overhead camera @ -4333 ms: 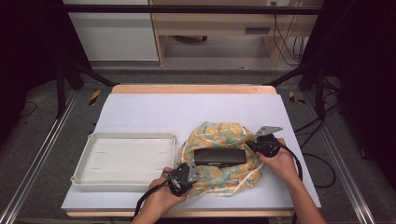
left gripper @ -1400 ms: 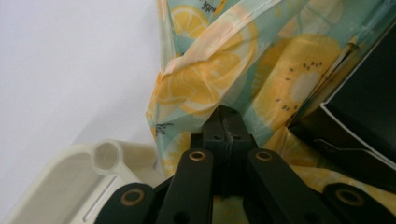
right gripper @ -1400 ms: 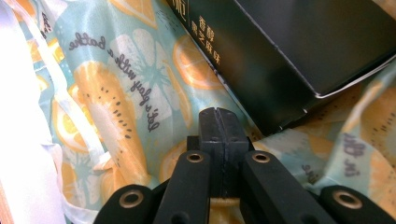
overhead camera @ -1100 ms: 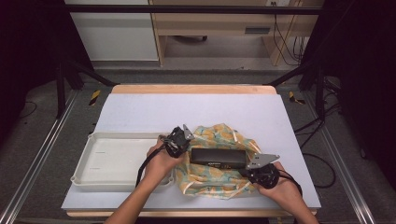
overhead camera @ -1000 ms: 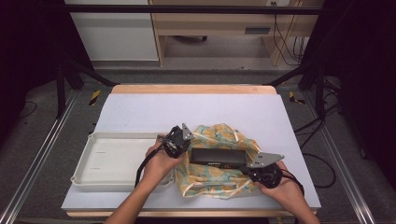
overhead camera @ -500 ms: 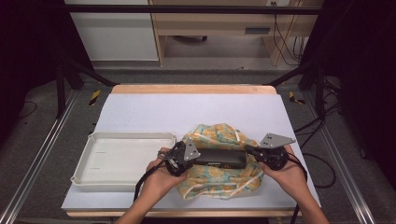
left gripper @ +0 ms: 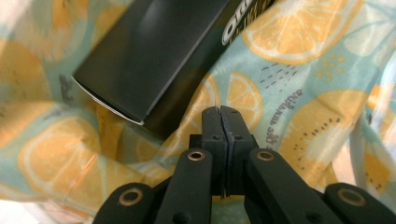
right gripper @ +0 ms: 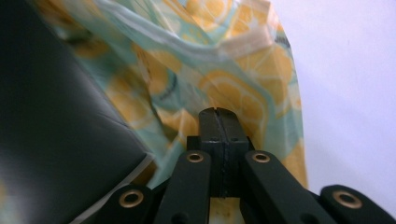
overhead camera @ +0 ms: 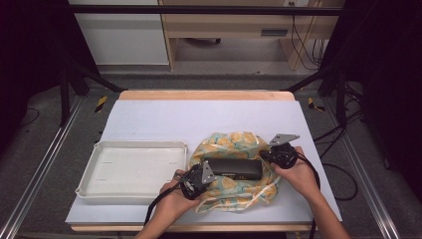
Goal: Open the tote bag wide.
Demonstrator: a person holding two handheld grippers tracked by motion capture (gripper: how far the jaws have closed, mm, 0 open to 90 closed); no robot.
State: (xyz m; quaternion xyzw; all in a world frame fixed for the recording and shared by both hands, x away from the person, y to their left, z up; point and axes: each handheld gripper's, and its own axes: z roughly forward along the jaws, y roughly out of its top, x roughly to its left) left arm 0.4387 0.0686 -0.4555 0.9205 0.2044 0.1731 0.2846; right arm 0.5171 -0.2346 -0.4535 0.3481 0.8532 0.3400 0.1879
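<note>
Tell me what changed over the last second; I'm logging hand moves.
The left gripper came back toward the person to the black box's left end; the right gripper went away to its right end. Both are shut. Box, fruit-print bag and white tray stayed put.

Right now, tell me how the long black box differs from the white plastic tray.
The long black box is dark, slim and closed, while the white plastic tray is pale, wider and open-topped with a raised rim. The box lies on the lemon-print bag between the two hand-held grippers; the tray sits directly on the table, left of the bag, with nothing in it. Both are rectangular and lie flat.
</note>
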